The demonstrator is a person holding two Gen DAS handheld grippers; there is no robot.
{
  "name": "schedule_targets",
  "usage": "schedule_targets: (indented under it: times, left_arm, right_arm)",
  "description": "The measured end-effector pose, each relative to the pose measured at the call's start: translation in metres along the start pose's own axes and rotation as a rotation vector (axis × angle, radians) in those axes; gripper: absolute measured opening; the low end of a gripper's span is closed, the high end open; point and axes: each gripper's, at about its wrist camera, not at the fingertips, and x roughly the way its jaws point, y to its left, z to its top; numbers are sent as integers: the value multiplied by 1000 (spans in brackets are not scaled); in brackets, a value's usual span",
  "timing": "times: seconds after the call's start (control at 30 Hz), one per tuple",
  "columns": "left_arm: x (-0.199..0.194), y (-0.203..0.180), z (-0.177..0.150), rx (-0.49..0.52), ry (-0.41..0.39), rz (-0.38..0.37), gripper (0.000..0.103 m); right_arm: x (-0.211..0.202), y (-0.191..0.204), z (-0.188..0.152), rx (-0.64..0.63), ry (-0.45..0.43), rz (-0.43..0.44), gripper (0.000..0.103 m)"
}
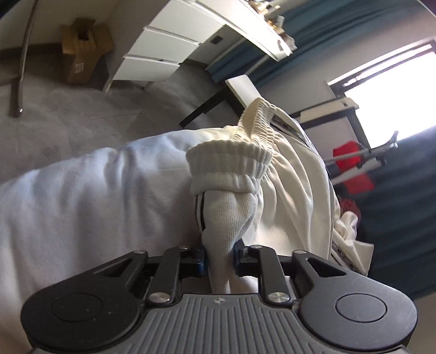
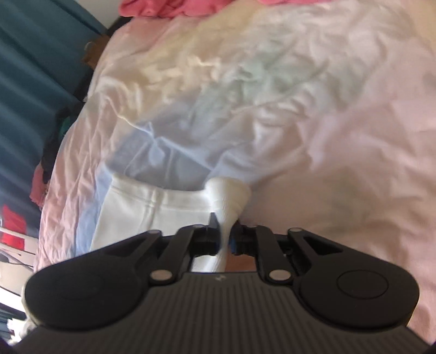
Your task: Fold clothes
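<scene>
Holding 1 cream-white garment (image 1: 286, 174) between 2 tools; fold not yet made.

Item 1, left tool (image 1: 219, 254): jaws nearly closed, pads pinching a bunched twist of ribbed fabric. Directly ahead of it, the elastic waistband (image 1: 231, 156) rises in a gathered hump; a dark side stripe (image 1: 200, 215) runs just left of the pinch. The garment spills ahead and to the right.

Item 2, right tool (image 2: 224, 235): jaws nearly closed on a narrow twist of white cloth, a rounded knob of fabric just ahead of the tips. A flat white panel (image 2: 152, 215) lies left of the tool on the bed (image 2: 340, 136), whose sheet is crumpled.

Done, by judgement: garment picked out, 2 grip points taken.
Left: spreading it flat on the bed, folding, smoothing. A pink item (image 2: 152, 6) far ahead appears unfolded.
</scene>
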Motion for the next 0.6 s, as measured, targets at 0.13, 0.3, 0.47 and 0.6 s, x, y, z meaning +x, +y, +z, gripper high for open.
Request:
schedule_targets:
  times: [0.13,0.3,0.47,0.6]
  left_arm:
    - [-22,-17,-1,149,-10,59,64]
    - [-59,-50,-20,338,-81,125,82]
    - [-65,-106,-52,448,-133,61,83]
    - [-50,-172,-102,580,-147,-13,83]
  right_arm:
    - [-27,-7,3,72,-110,13,38]
    - [-48,18,5,-76,-282,35,74]
    - [-11,70,-7,-368,-175,169,72]
    - [21,101,-18,-462,-128,176,72]
